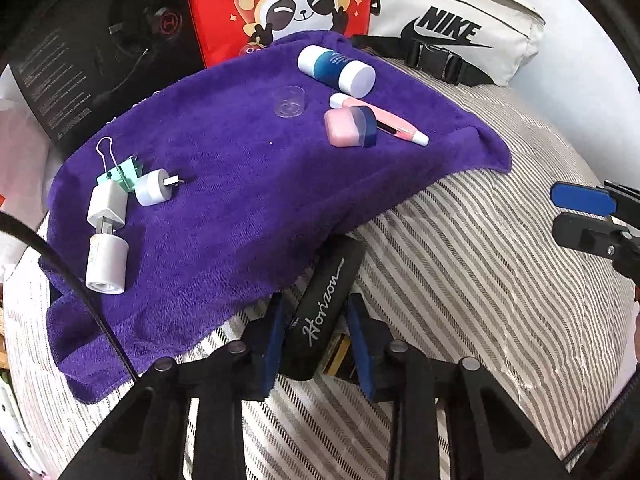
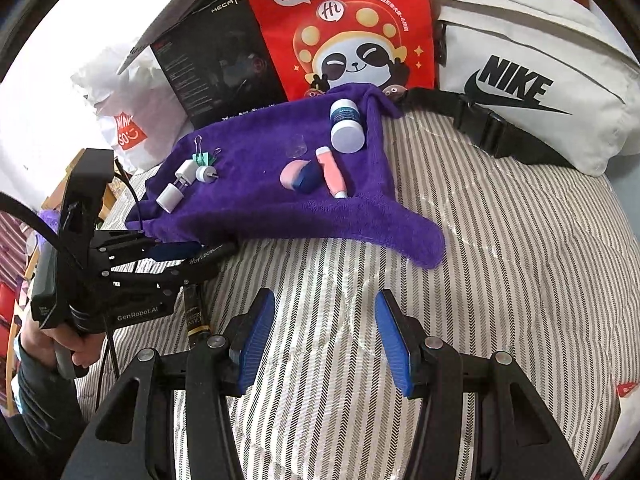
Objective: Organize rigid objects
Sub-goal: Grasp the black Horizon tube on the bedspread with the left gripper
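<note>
A purple towel (image 1: 240,208) lies on the striped bed and also shows in the right wrist view (image 2: 260,208). On it lie a blue-and-white bottle (image 1: 336,69), a clear cup (image 1: 290,102), a pink-and-blue case (image 1: 351,127), a pink tube (image 1: 384,119), white plug adapters (image 1: 107,236) and a green binder clip (image 1: 120,172). My left gripper (image 1: 320,344) is shut on a black Horizon tube (image 1: 326,308) at the towel's near edge. My right gripper (image 2: 324,340) is open and empty over the bare bedspread, and also shows in the left wrist view (image 1: 576,212).
A red panda bag (image 2: 344,28), a black headset box (image 2: 216,56) and a white Nike bag (image 2: 528,76) stand behind the towel. A white shopping bag (image 2: 120,120) sits at the far left. A dark gold-lettered box (image 2: 196,312) lies under the left gripper.
</note>
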A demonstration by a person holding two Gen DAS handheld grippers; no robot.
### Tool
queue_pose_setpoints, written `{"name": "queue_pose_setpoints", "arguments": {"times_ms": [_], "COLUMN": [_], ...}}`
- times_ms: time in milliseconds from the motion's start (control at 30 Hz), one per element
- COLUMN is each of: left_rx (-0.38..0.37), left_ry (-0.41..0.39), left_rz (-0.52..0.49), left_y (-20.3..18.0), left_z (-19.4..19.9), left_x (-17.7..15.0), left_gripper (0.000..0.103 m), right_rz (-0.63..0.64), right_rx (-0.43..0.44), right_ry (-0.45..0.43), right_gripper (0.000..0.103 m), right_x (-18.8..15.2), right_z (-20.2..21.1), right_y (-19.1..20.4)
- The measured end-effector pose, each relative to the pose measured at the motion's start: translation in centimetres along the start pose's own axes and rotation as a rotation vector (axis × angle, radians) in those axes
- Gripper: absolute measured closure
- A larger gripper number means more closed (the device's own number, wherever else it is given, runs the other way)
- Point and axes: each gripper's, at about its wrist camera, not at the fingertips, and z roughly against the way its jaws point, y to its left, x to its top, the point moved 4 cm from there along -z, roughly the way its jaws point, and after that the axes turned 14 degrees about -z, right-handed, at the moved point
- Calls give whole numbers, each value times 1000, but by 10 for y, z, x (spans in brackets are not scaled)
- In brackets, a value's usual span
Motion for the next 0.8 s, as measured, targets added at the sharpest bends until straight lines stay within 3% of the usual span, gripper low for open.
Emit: {"name": "queue_pose_setpoints", "arguments": {"times_ms": [467,667,800], "left_rx": [-12,2,34], "left_ry": [-2,-24,-25], "left_rz": [-48,-15,29], "left_y": [-3,6,23], "left_z": [-4,4,16], "left_x": [5,-6,-25], "left_gripper": [80,81,81], "right_rz": [-48,19,119], "right_rx": [29,52,111], "right_ry": [39,72,107], "right_gripper": [51,51,51], "right_x": [-7,-17,-30], "right_z": [-14,-25,-33], "right_y": [-17,5,38]}}
